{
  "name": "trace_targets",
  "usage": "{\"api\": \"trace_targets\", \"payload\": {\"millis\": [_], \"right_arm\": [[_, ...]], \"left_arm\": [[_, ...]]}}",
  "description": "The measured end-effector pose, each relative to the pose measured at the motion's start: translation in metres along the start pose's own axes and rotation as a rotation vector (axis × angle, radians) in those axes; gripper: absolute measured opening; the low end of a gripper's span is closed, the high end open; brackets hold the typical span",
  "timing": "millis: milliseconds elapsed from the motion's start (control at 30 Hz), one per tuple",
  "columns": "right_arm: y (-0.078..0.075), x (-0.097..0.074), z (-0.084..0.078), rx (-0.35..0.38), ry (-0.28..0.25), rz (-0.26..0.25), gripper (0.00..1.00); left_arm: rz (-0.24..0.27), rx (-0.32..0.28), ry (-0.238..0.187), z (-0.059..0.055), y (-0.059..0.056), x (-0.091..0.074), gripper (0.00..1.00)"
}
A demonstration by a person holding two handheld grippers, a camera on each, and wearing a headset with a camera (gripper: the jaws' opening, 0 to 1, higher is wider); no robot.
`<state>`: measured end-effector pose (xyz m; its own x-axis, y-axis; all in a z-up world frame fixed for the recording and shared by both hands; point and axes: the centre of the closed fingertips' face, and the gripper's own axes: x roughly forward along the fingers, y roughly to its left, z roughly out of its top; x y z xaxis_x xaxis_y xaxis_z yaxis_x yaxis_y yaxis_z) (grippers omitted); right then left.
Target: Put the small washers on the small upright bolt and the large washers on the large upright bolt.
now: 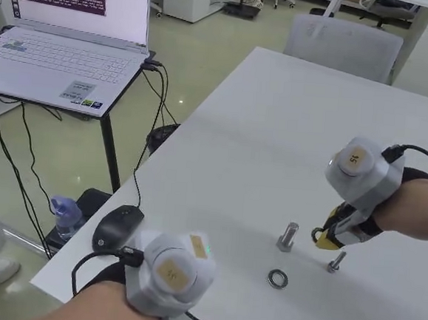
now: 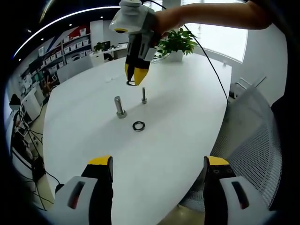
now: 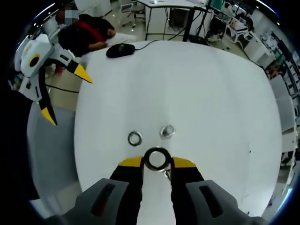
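On the white table (image 1: 260,134) stand a large upright bolt (image 1: 287,236) and, to its right, a small upright bolt (image 1: 336,262). One washer (image 1: 277,278) lies flat in front of them. My right gripper (image 1: 321,236) is shut on another washer (image 3: 156,158), held just above and between the two bolts. The right gripper view looks down on the large bolt (image 3: 167,131) and the lying washer (image 3: 135,138). My left gripper (image 2: 158,164) is open and holds nothing, near the table's front edge, well back from the bolts (image 2: 120,106).
A black mouse (image 1: 117,226) with its cable lies at the table's near left corner. An open laptop (image 1: 67,45) sits on a stand left of the table. A grey chair (image 1: 345,44) stands at the far edge. A potted plant (image 2: 176,42) is at the table's end.
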<state>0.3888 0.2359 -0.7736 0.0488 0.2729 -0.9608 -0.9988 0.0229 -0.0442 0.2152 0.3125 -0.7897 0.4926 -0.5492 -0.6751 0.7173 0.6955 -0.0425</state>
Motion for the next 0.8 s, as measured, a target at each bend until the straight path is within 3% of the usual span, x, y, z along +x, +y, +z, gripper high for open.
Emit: {"api": "trace_targets", "payload": {"millis": [367,800], "right_arm": [[-0.016,0.018,0.017,-0.02,-0.001,0.009,0.22],[-0.006,0.036,0.026,-0.047,0.023,0.036,0.22]], "left_arm": [[0.002,-0.021,0.006,-0.001,0.004,0.006,0.8],[-0.011,-0.023,0.009,-0.002,0.006,0.012,0.78]]}}
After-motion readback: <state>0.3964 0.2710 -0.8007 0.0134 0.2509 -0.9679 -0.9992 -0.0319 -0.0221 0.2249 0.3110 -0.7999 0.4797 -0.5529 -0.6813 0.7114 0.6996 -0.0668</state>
